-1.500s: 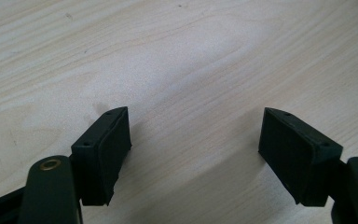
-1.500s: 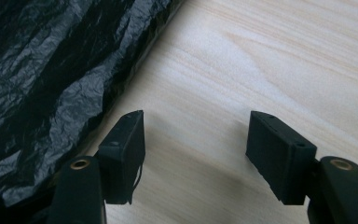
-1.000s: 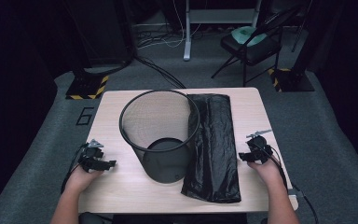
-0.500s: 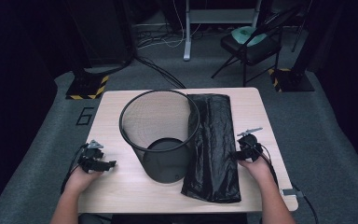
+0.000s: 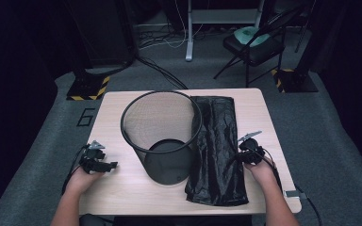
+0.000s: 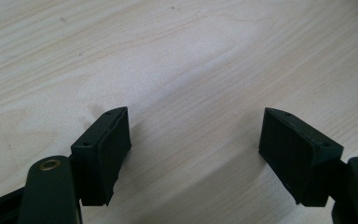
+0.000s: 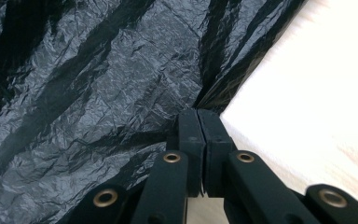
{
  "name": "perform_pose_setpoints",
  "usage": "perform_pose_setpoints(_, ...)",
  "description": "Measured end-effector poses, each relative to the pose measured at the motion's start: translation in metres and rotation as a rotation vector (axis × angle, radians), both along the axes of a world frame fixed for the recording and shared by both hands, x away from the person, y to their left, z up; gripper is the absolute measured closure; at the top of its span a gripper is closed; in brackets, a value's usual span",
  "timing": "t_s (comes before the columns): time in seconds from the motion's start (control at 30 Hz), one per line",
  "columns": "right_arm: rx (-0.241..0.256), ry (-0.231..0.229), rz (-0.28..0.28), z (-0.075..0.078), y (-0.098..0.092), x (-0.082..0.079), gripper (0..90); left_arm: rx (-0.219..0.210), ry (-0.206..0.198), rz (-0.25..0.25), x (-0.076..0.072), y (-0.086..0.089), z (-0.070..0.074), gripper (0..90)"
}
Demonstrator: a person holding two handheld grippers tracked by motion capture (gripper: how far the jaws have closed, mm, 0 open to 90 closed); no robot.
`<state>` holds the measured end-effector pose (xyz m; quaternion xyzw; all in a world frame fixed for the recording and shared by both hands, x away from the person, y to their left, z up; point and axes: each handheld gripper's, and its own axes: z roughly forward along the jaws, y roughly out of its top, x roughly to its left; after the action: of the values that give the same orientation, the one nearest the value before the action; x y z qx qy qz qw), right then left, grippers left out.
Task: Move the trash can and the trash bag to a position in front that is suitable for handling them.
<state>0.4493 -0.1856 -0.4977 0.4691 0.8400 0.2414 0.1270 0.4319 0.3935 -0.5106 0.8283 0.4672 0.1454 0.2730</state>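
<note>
Right gripper (image 7: 199, 122) jaws pressed together, pinching black bag (image 7: 98, 74) edge at tips (likely to lift it toward bin (image 5: 162, 136)). Left gripper (image 6: 196, 140) jaws spread, bare table (image 6: 191, 56) between, idle.

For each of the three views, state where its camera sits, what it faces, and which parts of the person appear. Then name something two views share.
High view: above the person's side, facing down on the table; forearms, both grippers.
Left gripper view: on the left gripper, facing bare wood; open jaws.
Right gripper view: on the right gripper, facing the black bag; jaws together at its edge.
Shared: the bag, high and right views.
</note>
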Motion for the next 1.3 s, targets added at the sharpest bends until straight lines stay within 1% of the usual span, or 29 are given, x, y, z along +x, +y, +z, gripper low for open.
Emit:
perform_pose_setpoints(0.07,0.001,-0.001,-0.009,0.000,-0.004,-0.002,88.3,-0.003,-0.001,0.001,0.000,0.000,0.000,24.4)
perform_pose_setpoints(0.1,0.002,-0.004,-0.025,0.000,-0.009,-0.004,88.3,-0.002,-0.001,0.000,0.000,0.000,0.000,24.4)
perform_pose_setpoints(0.13,0.002,-0.004,-0.025,0.000,-0.009,-0.004,88.3,-0.002,-0.001,0.000,0.000,0.000,0.000,24.4)
perform_pose_setpoints(0.17,0.009,-0.002,-0.034,0.000,-0.015,-0.006,88.3,-0.003,-0.001,0.000,0.000,0.000,0.000,24.4)
perform_pose_setpoints(0.2,0.009,-0.002,-0.034,0.000,-0.015,-0.006,88.3,-0.003,-0.001,0.000,0.000,0.000,0.000,24.5)
perform_pose_setpoints(0.23,0.013,-0.002,-0.048,0.001,-0.021,-0.008,88.3,-0.002,-0.001,0.001,0.000,0.000,0.000,24.4)
perform_pose_setpoints(0.3,0.016,-0.002,-0.054,0.002,-0.024,-0.009,88.2,-0.003,0.000,0.001,0.000,0.000,0.000,24.4)
perform_pose_setpoints(0.4,0.028,0.011,-0.078,0.003,-0.037,-0.014,87.9,0.005,0.003,-0.005,0.002,0.000,0.000,24.5)
perform_pose_setpoints(0.47,0.025,0.011,-0.087,0.004,-0.040,-0.015,87.6,0.006,0.005,-0.007,0.003,0.000,0.001,24.5)
perform_pose_setpoints(0.5,0.027,0.011,-0.103,0.006,-0.047,-0.018,87.6,0.009,0.006,-0.015,0.004,0.001,0.001,24.5)
perform_pose_setpoints(0.53,0.027,0.011,-0.103,0.006,-0.047,-0.018,87.6,0.008,0.007,-0.010,0.004,0.002,0.001,24.5)
perform_pose_setpoints(0.57,0.035,0.024,-0.107,0.008,-0.051,-0.020,88.1,0.009,0.009,-0.010,0.005,0.002,0.001,24.6)
perform_pose_setpoints(0.63,0.032,0.034,-0.107,0.009,-0.052,-0.022,88.3,0.007,0.009,-0.002,0.006,0.003,0.001,24.5)
perform_pose_setpoints(0.67,0.026,0.047,-0.105,0.010,-0.053,-0.023,88.4,0.010,0.009,-0.007,0.006,0.003,0.001,24.5)
perform_pose_setpoints(0.73,0.016,0.065,-0.088,0.013,-0.054,-0.026,88.2,0.005,0.004,-0.001,0.007,0.002,0.001,24.3)
perform_pose_setpoints(0.77,0.024,0.066,-0.084,0.015,-0.054,-0.027,86.6,0.005,0.005,0.001,0.007,0.002,0.000,24.2)
perform_pose_setpoints(0.8,0.048,0.046,-0.097,0.020,-0.056,-0.027,74.2,0.004,0.004,0.003,0.007,0.002,0.000,24.1)
perform_pose_setpoints(0.9,0.078,-0.004,-0.158,0.026,-0.054,-0.023,52.4,0.001,-0.003,0.000,0.006,0.003,0.000,24.1)
perform_pose_setpoints(0.93,0.078,-0.004,-0.158,0.026,-0.054,-0.023,52.4,0.001,-0.003,0.000,0.006,0.003,0.000,24.1)
perform_pose_setpoints(0.97,0.087,-0.024,-0.178,0.026,-0.052,-0.020,45.4,0.004,-0.004,-0.002,0.006,0.003,0.000,24.1)
perform_pose_setpoints(1.0,0.093,-0.031,-0.196,0.027,-0.050,-0.016,41.4,0.003,-0.003,0.001,0.005,0.003,0.000,24.1)
perform_pose_setpoints(1.03,0.080,-0.046,-0.199,0.025,-0.043,-0.005,37.5,-0.001,-0.006,0.001,0.004,0.003,0.000,24.0)
perform_pose_setpoints(1.1,0.063,-0.050,-0.192,0.022,-0.036,0.006,36.0,0.000,-0.005,0.001,0.004,0.003,0.000,24.0)
perform_pose_setpoints(1.13,0.063,-0.050,-0.192,0.022,-0.036,0.006,36.0,-0.004,-0.007,0.004,0.003,0.002,-0.001,24.0)
perform_pose_setpoints(1.17,0.065,-0.025,-0.188,0.016,-0.032,0.016,35.0,-0.005,-0.009,0.004,0.002,0.002,-0.001,24.1)
perform_pose_setpoints(1.2,0.071,-0.013,-0.192,0.013,-0.031,0.021,34.3,-0.008,-0.010,0.002,0.001,0.002,-0.001,24.0)
perform_pose_setpoints(1.23,0.071,-0.013,-0.192,0.013,-0.031,0.021,34.3,-0.008,-0.010,0.002,0.001,0.002,-0.001,24.0)
perform_pose_setpoints(1.27,0.065,0.002,-0.200,0.006,-0.030,0.029,32.1,-0.002,-0.013,-0.001,0.001,0.003,-0.001,24.0)
perform_pose_setpoints(1.3,0.065,0.002,-0.200,0.006,-0.030,0.029,32.1,-0.004,-0.013,0.002,0.000,0.003,-0.001,24.0)
